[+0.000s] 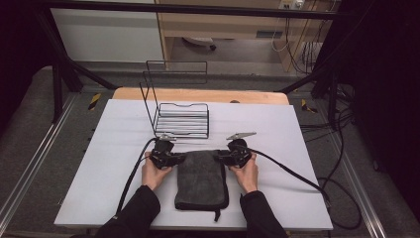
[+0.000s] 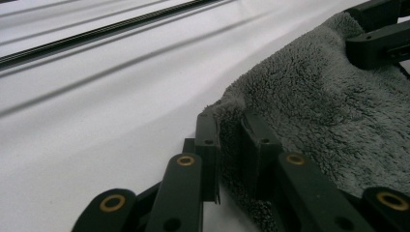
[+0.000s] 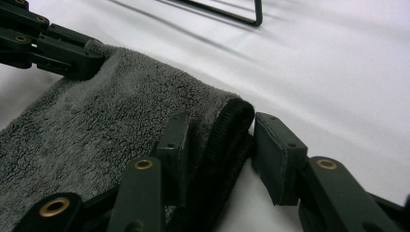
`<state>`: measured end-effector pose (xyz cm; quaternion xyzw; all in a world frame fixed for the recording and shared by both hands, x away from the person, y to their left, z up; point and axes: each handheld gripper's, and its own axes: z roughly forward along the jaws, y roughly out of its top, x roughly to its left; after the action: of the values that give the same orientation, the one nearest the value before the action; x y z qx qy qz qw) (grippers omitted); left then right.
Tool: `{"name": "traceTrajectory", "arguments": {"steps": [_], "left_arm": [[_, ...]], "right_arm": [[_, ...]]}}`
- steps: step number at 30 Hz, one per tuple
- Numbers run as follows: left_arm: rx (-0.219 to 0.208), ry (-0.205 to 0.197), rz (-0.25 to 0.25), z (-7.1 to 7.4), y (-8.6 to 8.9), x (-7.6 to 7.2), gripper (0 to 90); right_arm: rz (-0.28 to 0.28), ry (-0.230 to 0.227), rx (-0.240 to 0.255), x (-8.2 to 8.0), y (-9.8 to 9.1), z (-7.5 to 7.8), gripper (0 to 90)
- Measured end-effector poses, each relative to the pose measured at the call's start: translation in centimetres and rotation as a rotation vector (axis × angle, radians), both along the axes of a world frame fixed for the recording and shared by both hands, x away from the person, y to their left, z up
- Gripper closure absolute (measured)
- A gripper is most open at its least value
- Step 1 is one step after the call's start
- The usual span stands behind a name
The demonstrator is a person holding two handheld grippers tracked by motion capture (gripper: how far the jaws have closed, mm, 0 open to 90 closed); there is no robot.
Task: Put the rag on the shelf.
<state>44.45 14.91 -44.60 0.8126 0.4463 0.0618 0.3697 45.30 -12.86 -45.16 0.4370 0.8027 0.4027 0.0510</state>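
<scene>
Towel: grey towel [image 1: 201, 179], folded, flat on white table [image 1: 99, 163], just before wire rack [image 1: 181, 119].
Left gripper [image 1: 174, 159]: level, pinching far left corner.
Right gripper [image 1: 224, 157]: level, jaws straddling far right corner, gap beside one pad.
Hands: low, either side.

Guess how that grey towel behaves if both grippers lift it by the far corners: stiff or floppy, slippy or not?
Probably floppy: the grey towel is soft pile lying folded flat on the table, so it should sag and unfold. Likely light for its size. Slip seems unlikely at the left gripper, whose jaws pinch the edge; the right gripper has a gap beside the hem, so that corner may slide.
</scene>
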Motion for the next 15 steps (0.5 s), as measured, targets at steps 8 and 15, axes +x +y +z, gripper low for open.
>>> {"name": "traceTrajectory", "arguments": {"steps": [8,15], "left_arm": [[-0.011,0.006,-0.004,-0.04,0.13,0.11,78.2],[-0.036,0.033,0.004,-0.03,0.38,0.3,79.6]], "right_arm": [[-0.013,0.057,0.025,0.29,-0.09,0.02,66.4],[-0.014,0.11,0.057,0.34,-0.09,0.05,75.9]]}}
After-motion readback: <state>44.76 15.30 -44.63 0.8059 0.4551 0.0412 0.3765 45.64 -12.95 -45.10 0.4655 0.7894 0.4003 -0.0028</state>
